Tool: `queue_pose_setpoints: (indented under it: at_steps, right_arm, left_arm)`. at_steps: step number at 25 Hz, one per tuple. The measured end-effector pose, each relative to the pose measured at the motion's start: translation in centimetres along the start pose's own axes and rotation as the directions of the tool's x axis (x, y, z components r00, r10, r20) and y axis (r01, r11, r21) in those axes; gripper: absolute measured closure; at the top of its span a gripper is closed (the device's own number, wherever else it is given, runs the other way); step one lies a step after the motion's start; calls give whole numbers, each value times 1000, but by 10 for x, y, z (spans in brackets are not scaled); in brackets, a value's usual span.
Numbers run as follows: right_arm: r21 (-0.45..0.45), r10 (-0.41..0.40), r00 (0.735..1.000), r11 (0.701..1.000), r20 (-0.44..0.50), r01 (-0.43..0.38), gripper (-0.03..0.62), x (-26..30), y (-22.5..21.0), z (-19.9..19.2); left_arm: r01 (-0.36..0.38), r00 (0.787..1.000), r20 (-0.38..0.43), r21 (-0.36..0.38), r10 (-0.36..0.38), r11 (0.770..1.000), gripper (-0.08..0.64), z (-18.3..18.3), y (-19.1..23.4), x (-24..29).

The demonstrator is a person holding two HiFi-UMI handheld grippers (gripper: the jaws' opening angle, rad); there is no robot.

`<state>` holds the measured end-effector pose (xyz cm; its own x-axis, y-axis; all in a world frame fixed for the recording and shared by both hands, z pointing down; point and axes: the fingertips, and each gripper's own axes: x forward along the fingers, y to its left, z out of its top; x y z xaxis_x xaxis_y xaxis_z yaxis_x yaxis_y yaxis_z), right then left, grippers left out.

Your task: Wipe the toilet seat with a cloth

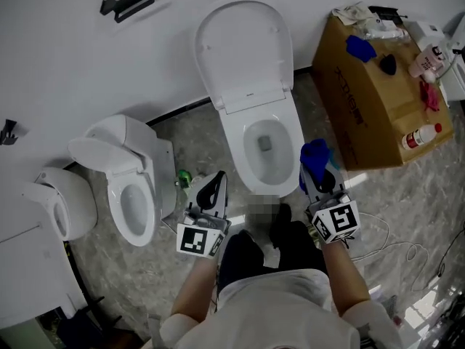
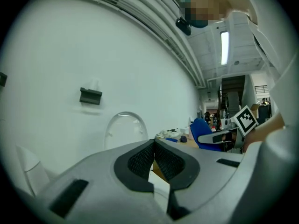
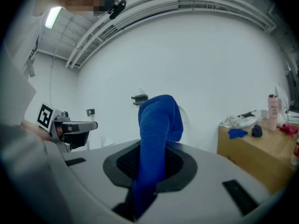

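At centre of head view: white toilet (image 1: 254,115), lid (image 1: 243,49) raised against wall, toilet seat (image 1: 236,147) down round bowl. At left of frame: second, smaller toilet (image 1: 131,202). Upper right: cardboard box (image 1: 363,107), bottles and rags on top. Lower centre-right, by bowl's front right edge: right gripper (image 1: 318,171) pinching blue cloth (image 1: 314,155). Cloth bunched upright above jaws, over seat's front right edge, contact not clear. Lower centre-left: left gripper (image 1: 216,180), jaws pressed together, nothing between, clear of seat.
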<state>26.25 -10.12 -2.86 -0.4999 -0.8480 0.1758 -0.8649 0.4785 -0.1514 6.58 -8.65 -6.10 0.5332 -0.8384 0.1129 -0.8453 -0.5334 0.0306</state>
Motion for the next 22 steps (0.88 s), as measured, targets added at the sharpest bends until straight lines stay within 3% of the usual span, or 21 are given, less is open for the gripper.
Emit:
queue_pose_setpoints:
  at_steps: [6,16,22]
  right_arm:
    - [2,35,999,999,21,-35,546,69,-19,-101]
    - [-48,88,994,995,57,-85,546,152,-40,-243]
    - [-46,27,996,999,89,-23,546,161,-46,-293]
  left_arm:
    - [10,1000,21,-35,-10,999,554,-107,38,44]
    - [55,995,83,39,-59,998,554,-262,72,99]
    - [17,985,166,110,-35,994,554,-308,80,102]
